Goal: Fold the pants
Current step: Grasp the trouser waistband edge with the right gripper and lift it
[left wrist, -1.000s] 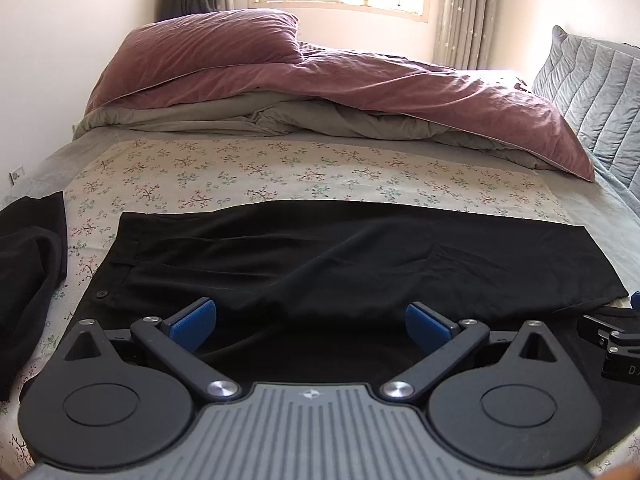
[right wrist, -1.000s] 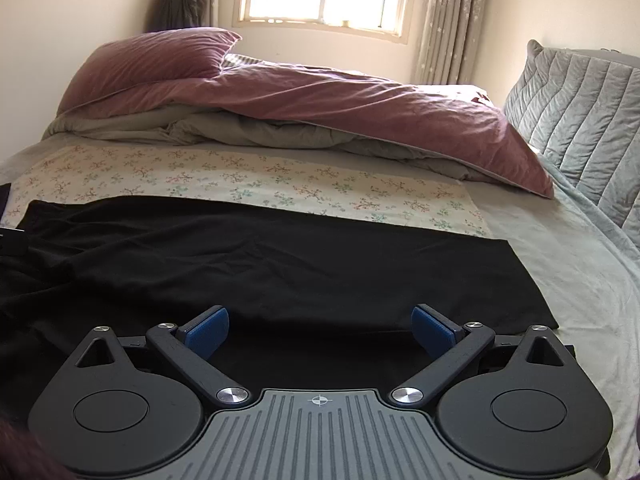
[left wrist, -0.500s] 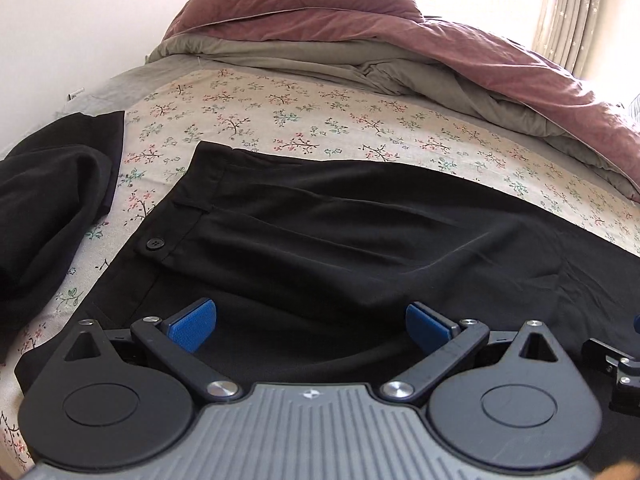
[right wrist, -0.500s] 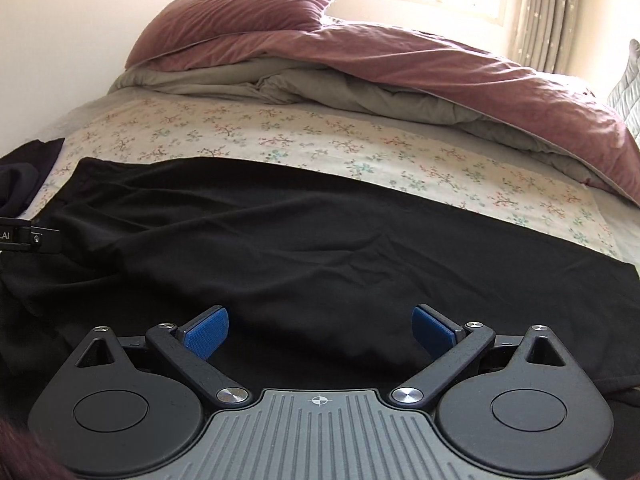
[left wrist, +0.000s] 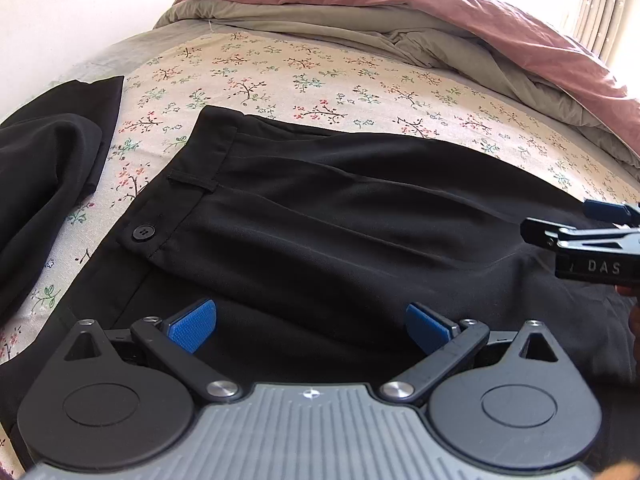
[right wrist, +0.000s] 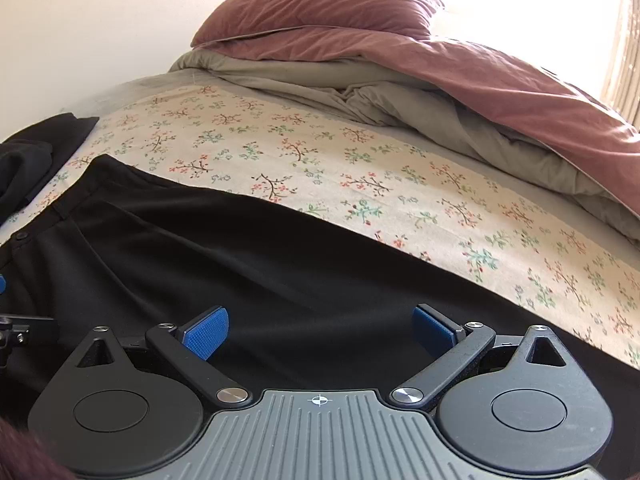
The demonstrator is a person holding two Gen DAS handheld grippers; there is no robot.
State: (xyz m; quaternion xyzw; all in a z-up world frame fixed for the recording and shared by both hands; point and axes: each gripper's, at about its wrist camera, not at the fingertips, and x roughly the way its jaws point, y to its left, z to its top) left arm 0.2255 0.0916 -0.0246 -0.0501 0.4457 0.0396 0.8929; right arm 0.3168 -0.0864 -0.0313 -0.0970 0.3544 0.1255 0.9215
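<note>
I am at a bed with a floral sheet [left wrist: 280,68], a pale wall behind it. At the far left lies a second dark garment [left wrist: 44,168], bunched and apart from the rest. Just right of it, black pants [left wrist: 328,216] lie flat across the near part of the sheet, waistband to the left with its button [left wrist: 143,232] and a belt loop [left wrist: 191,181] showing, legs running off to the right. My left gripper [left wrist: 310,322] is low over the pants near the waistband, its blue pads spread wide with nothing between them. My right gripper [right wrist: 320,324] is further right over the leg fabric, also spread wide and holding nothing. Far right and beyond, a mauve duvet [right wrist: 520,92] and pillow [right wrist: 320,8] are heaped over grey-green bedding
</note>
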